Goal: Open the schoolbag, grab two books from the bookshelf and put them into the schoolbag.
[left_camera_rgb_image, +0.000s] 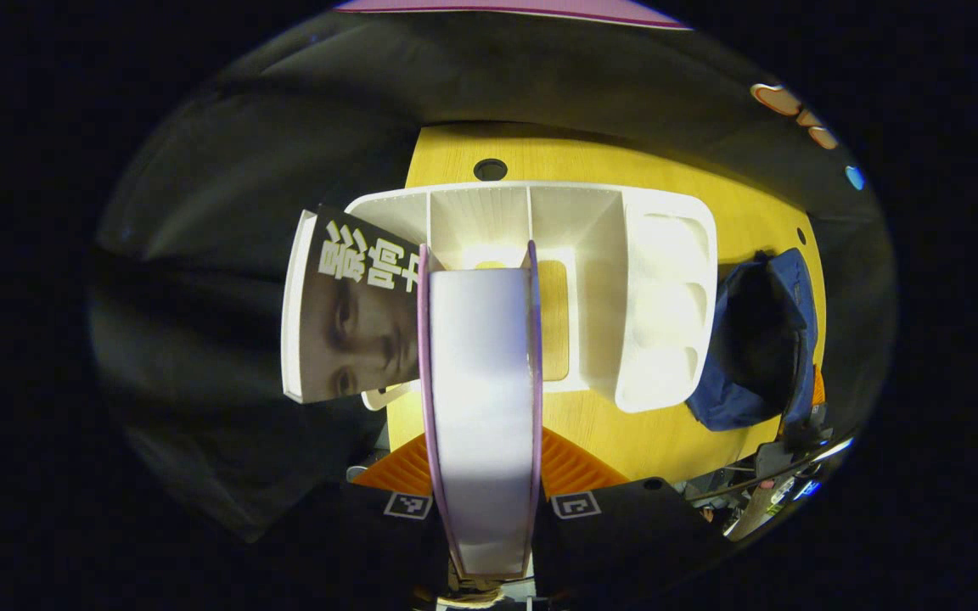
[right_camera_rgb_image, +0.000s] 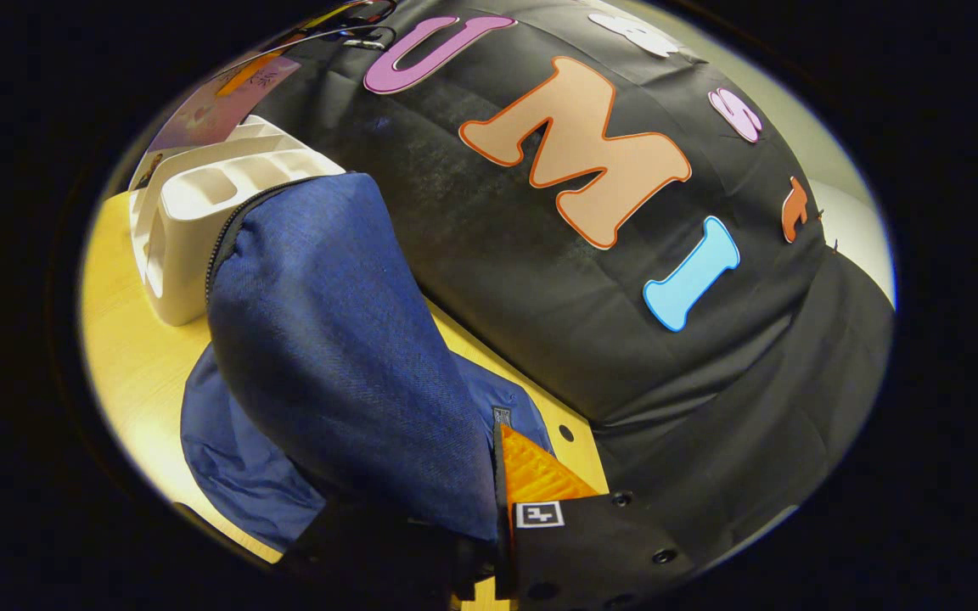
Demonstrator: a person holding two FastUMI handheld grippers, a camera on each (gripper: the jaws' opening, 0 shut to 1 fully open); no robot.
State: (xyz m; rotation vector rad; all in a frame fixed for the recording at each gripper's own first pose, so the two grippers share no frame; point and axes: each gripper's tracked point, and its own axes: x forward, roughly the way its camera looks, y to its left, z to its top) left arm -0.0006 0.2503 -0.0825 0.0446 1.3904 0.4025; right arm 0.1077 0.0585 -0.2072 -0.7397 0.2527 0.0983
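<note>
Gripping a book above the bookshelf

Showing, in the left gripper view: left gripper (left_camera_rgb_image: pixel 481 475) clamping a purple-edged book (left_camera_rgb_image: pixel 479 407) between both fingers, over the white bookshelf (left_camera_rgb_image: pixel 591 280) on the yellow table (left_camera_rgb_image: pixel 667 433); second book (left_camera_rgb_image: pixel 353 314) leaning at the shelf's end; blue schoolbag (left_camera_rgb_image: pixel 761 339) lying beyond.

Showing, in the right gripper view: right gripper (right_camera_rgb_image: pixel 489 509) pinching the schoolbag's (right_camera_rgb_image: pixel 345 339) fabric, holding it raised beside the bookshelf (right_camera_rgb_image: pixel 200 204).

My left gripper (left_camera_rgb_image: pixel 480 475) carries black housing, with a square black-and-white coded marker on each finger base. Ribbed surfaces flank both fingers. My right gripper (right_camera_rgb_image: pixel 489 526) has the same black housing, one coded marker, several round screw heads and a ribbed finger (right_camera_rgb_image: pixel 531 475).
</note>
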